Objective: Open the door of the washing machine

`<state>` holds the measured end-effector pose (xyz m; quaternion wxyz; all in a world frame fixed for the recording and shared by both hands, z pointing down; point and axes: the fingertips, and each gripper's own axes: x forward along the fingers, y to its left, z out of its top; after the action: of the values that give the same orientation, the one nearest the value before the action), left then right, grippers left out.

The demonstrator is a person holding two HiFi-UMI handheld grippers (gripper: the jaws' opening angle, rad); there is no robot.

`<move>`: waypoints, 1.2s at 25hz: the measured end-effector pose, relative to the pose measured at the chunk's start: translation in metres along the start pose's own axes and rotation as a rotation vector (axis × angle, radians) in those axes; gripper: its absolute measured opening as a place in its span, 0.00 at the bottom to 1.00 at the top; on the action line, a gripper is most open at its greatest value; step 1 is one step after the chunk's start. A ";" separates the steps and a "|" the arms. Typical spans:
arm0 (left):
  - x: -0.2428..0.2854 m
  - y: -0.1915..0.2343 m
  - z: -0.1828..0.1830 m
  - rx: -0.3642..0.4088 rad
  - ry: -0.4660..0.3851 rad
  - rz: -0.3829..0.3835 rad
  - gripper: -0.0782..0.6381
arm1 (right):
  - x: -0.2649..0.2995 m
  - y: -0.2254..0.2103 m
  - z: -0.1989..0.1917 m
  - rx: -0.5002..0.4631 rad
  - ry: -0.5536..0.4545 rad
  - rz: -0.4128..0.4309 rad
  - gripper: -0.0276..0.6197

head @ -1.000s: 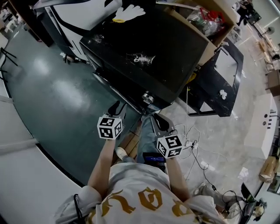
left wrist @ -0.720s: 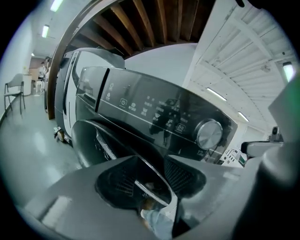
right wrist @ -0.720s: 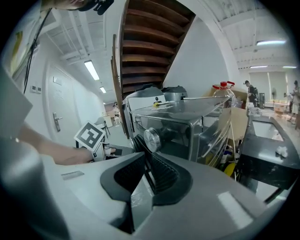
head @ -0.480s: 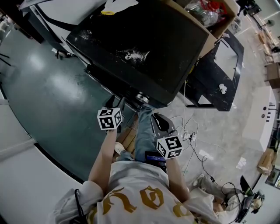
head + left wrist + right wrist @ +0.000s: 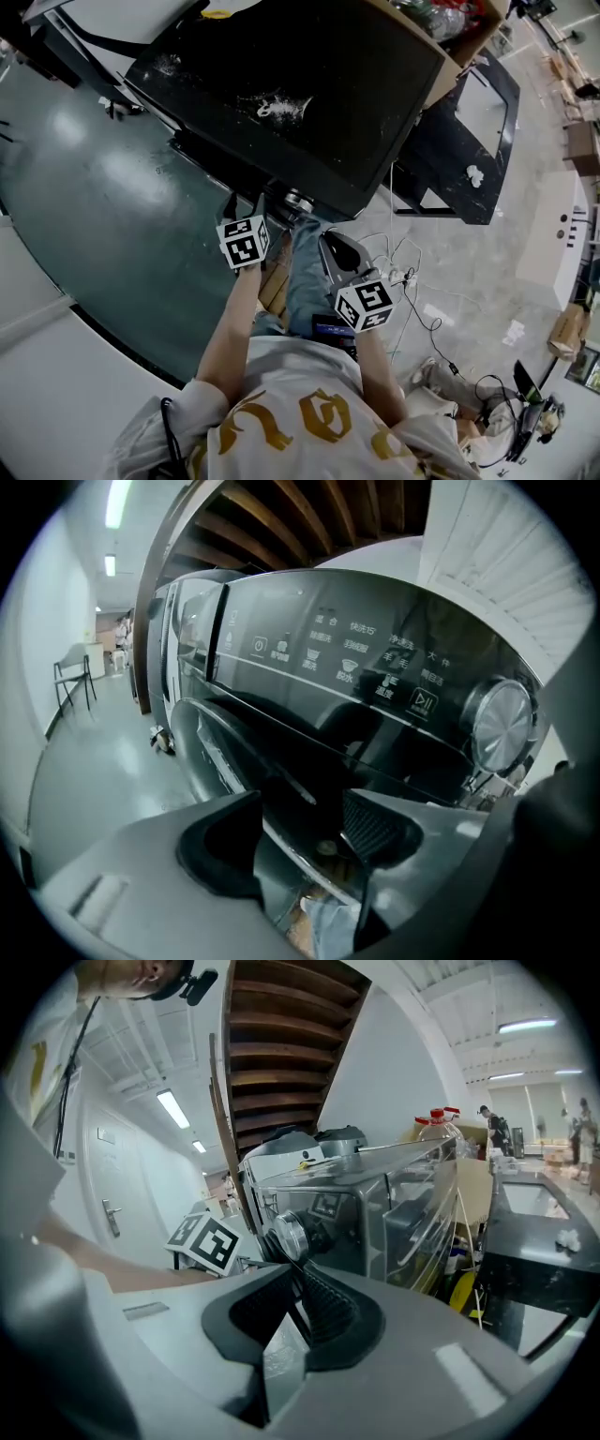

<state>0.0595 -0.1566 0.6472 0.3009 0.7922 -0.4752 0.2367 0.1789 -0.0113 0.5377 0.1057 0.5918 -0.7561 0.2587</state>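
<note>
The black washing machine (image 5: 309, 84) fills the upper head view, its front facing me. In the left gripper view I see its control panel, a silver dial (image 5: 503, 726) and the dark curved door (image 5: 234, 742) below. My left gripper (image 5: 300, 834) is open right at the door, whose rim runs between the two fingers. In the head view the left gripper (image 5: 246, 217) sits just under the machine's front edge. My right gripper (image 5: 296, 1290) is shut with nothing in it, held back from the machine (image 5: 375, 1204) beside the left one. The right gripper (image 5: 335, 251) hovers over my leg.
A cardboard box (image 5: 448, 37) with bottles stands to the right of the machine. A black frame table (image 5: 469, 141) stands further right. White cables (image 5: 408, 281) lie on the floor by my right gripper. A wooden block (image 5: 277, 281) lies near my feet.
My left gripper has moved forward up to the machine's front door. The right gripper has stayed about where it was. The head view has shifted nearer the machine.
</note>
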 end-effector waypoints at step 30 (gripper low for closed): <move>0.000 0.001 -0.003 -0.016 -0.034 -0.044 0.49 | -0.004 0.021 0.004 -0.056 -0.002 0.032 0.08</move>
<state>0.0581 -0.1548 0.6500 0.3041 0.8040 -0.4645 0.2128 0.1605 -0.0067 0.5265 0.1173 0.5766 -0.7726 0.2384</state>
